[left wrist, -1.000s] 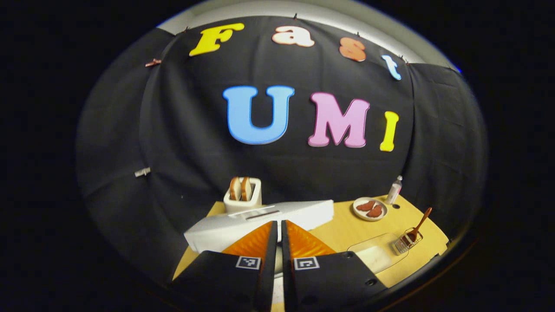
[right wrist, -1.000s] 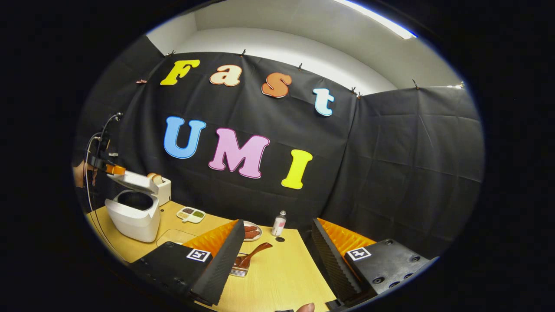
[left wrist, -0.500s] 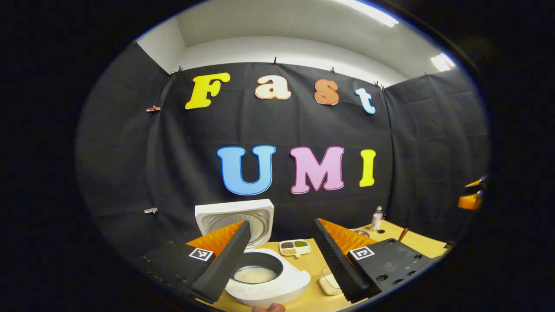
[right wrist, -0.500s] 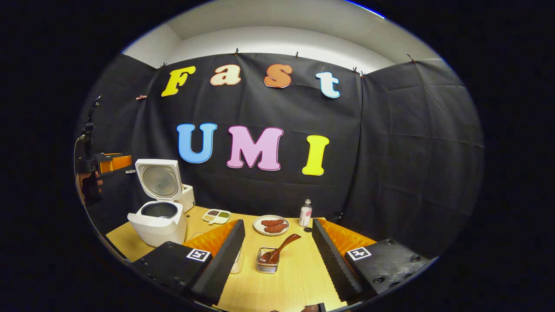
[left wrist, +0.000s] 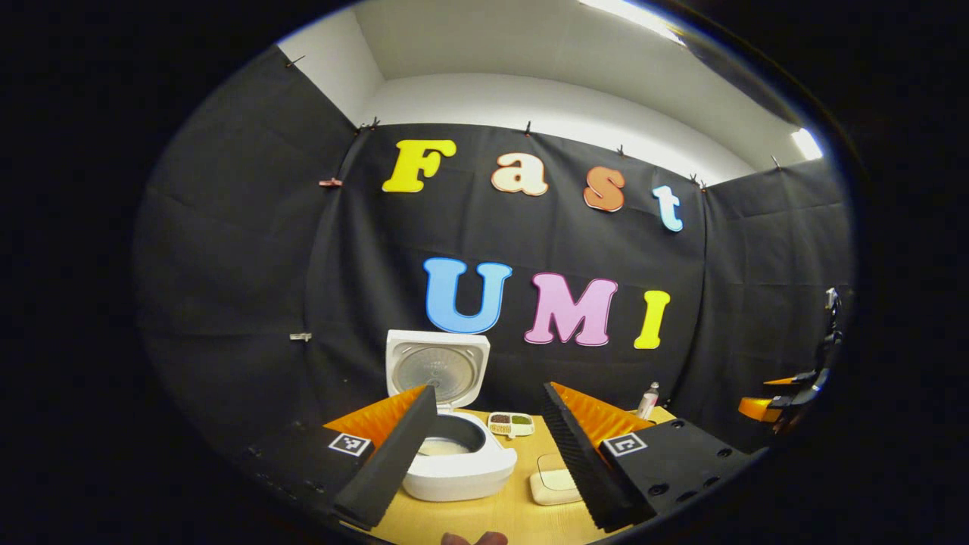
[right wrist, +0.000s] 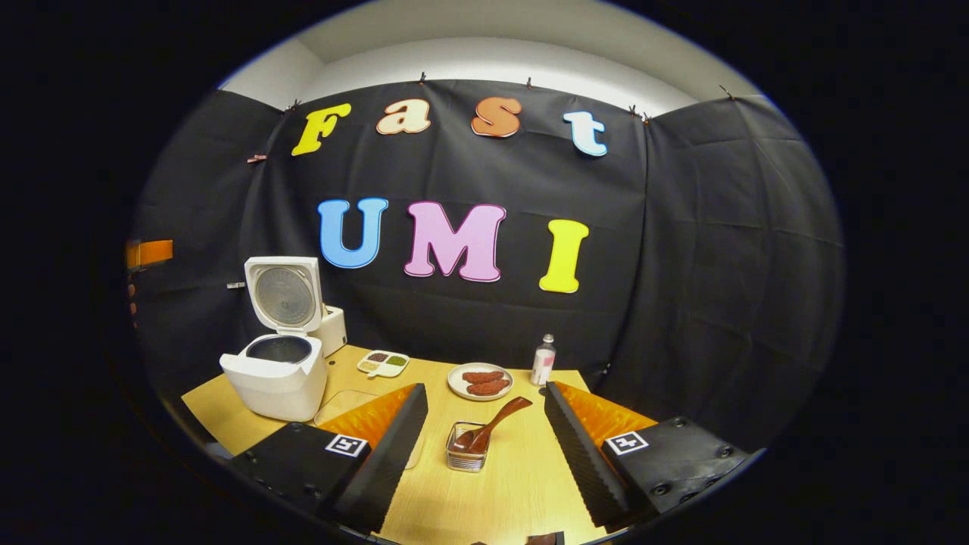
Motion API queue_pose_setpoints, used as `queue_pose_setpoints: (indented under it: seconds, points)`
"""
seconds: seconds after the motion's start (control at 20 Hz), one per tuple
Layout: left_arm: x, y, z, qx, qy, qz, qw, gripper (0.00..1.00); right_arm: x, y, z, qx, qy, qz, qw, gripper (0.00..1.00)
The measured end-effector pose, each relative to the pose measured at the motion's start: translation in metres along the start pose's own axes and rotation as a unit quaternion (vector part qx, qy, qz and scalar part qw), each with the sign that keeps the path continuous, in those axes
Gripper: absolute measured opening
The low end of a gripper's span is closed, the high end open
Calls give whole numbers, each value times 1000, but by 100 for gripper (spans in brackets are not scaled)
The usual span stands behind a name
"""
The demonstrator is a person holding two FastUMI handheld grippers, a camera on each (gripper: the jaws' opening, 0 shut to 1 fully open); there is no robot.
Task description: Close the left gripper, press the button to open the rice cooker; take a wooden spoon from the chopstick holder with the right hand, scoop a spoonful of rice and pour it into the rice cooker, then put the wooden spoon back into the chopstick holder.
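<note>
Two grippers: both are held above the desk [right wrist: 500, 499], fingers spread wide, nothing between them.
Left gripper [left wrist: 488, 446]: its parted fingers frame the rice cooker; fingers hold nothing.
Right gripper [right wrist: 484, 446]: its parted fingers frame the chopstick holder; fingers hold nothing and stand clear of the spoon.
Rice cooker [right wrist: 276, 371]: white, lid raised upright, inner pot exposed; in the left gripper view pale rice shows inside the pot [left wrist: 447, 446].
Chopstick holder [right wrist: 466, 456]: a small wire basket, well to the right of the rice cooker, nearer the right gripper.
Wooden spoon [right wrist: 492, 424]: resting in the chopstick holder, handle tilted up and away from the rice cooker.
Clear container [left wrist: 554, 481]: just beside the rice cooker, on the side toward the chopstick holder.
Divided dish [right wrist: 384, 363]: just behind the rice cooker to its right.
Plate [right wrist: 480, 381]: farther right of the rice cooker, carrying reddish-brown pieces.
Bottle [right wrist: 542, 361]: beyond the plate from the rice cooker, upright.
</note>
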State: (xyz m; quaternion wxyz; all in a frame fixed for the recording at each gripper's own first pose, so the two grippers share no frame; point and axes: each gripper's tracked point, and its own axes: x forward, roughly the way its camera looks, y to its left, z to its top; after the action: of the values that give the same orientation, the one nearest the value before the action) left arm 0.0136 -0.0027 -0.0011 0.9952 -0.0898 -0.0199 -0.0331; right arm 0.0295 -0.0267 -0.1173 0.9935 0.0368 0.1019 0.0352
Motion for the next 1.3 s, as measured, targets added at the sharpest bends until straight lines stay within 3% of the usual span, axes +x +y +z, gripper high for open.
queue_pose_setpoints:
  seconds: [0.2,0.55,1.15,1.3]
  points:
    - [-21,23,-15,-13,18,45,999,95,29,0,-33,11,36,17,999,98]
    - [-38,39,-25,-20,41,78,996,95,89,0,-88,64,101,27,993,98]
    - [-29,14,-35,24,85,76,993,94,180,-10,-181,116,174,33,977,98]
    - [-27,5,-49,8,104,69,992,94,202,-16,-197,125,190,30,973,88]
